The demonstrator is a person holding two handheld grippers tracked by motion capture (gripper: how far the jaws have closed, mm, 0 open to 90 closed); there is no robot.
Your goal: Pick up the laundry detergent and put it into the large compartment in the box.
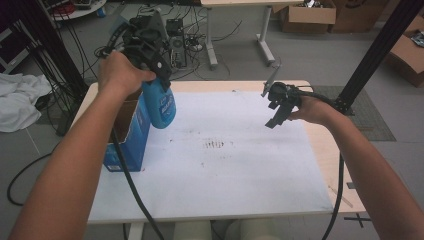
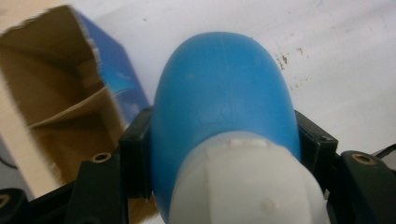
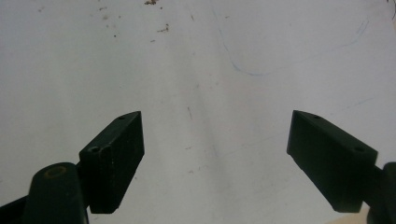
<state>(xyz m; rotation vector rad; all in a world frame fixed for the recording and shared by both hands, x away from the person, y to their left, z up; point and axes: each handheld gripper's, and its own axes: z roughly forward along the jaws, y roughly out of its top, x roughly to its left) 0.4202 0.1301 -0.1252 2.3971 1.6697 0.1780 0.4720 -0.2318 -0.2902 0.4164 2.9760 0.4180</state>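
Blue bottle (image 1: 161, 104) hangs in the air, just above the open box (image 1: 131, 131) at the desk's (image 1: 240, 170) left edge, left tongs (image 1: 150, 47) clamped on its neck. Right tongs (image 1: 280, 105) hover over the desk, spread wide, holding nothing.

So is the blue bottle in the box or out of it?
Out. The left hand-held gripper holds the blue bottle up beside the open box, above the table.

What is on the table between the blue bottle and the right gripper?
Nothing stands there. In the high view, only bare white table sheet with a few small dark marks lies between the blue bottle, held in the left gripper, and the open right gripper.
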